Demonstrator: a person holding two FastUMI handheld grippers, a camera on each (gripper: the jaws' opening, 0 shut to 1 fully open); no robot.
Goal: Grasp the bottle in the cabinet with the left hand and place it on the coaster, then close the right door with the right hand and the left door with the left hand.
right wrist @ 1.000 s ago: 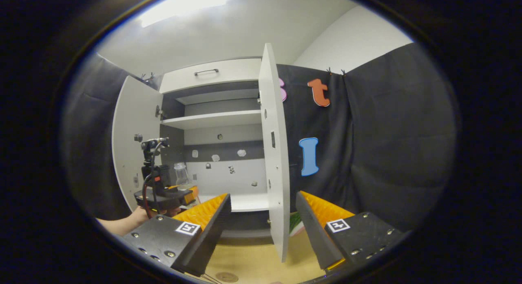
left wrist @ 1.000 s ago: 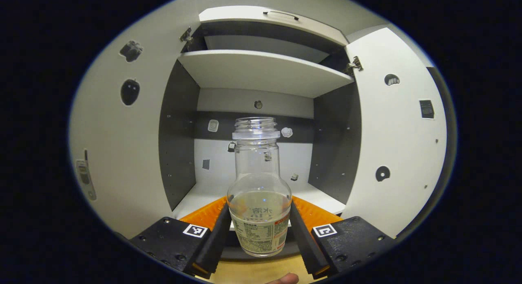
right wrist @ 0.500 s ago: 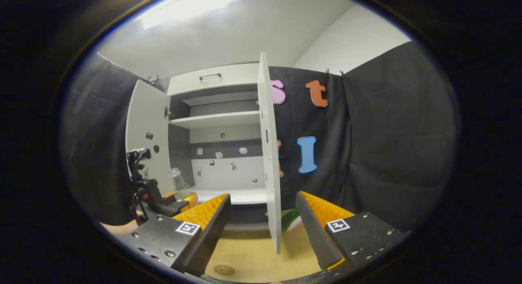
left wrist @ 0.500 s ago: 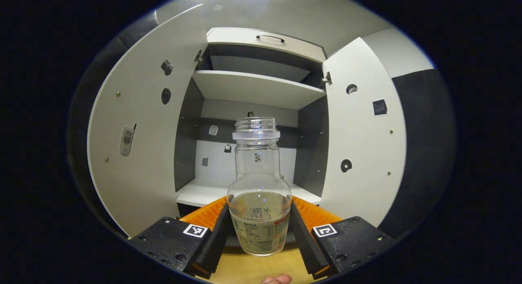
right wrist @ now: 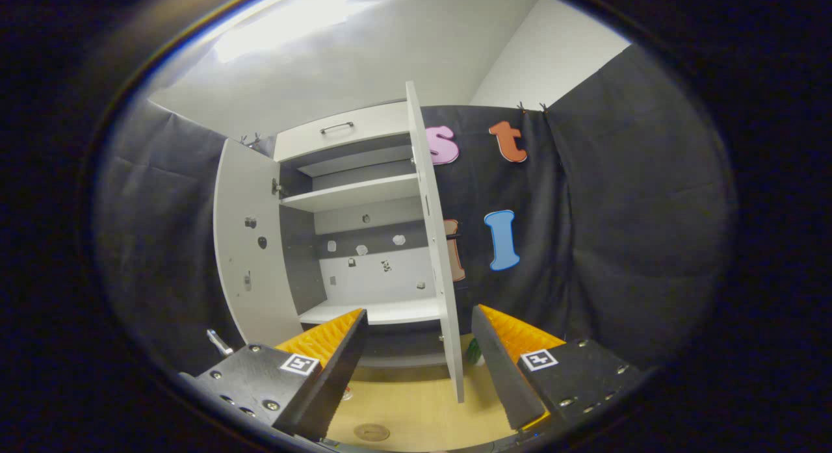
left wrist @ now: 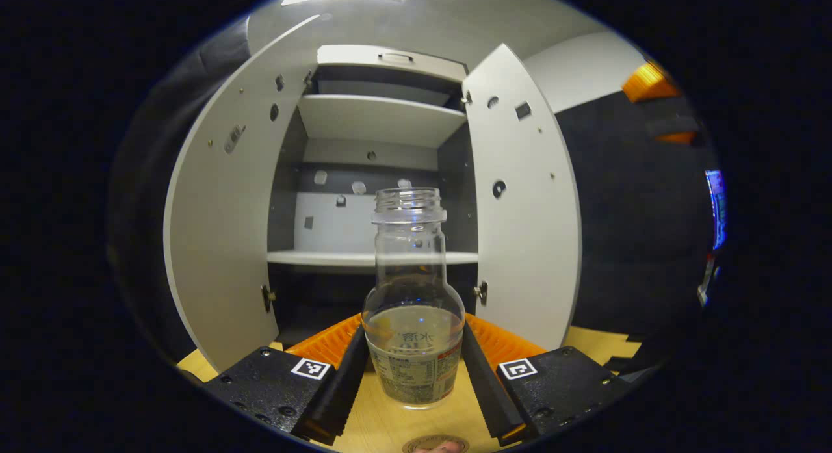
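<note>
Gripping bottle (left wrist: 413, 310), left claw (left wrist: 413, 375); coaster (left wrist: 435, 445) cut off; right claw (right wrist: 419, 368) spread.

One clear bottle (left wrist: 413, 310) stands upright between two gripper fingers (left wrist: 341, 375). One round coaster (right wrist: 371, 431) lies on one wooden table (right wrist: 416, 407). One cabinet (right wrist: 364, 245) has two doors, a left door (right wrist: 250, 245) and a right door (right wrist: 437, 258), both swung open. Inside it are two shelves, one upper shelf (left wrist: 380, 118) and one lower shelf (left wrist: 325, 258). One drawer front above carries one handle (right wrist: 337, 126). Two grippers are present, the left gripper (left wrist: 412, 383) and the right gripper (right wrist: 419, 362).
</note>
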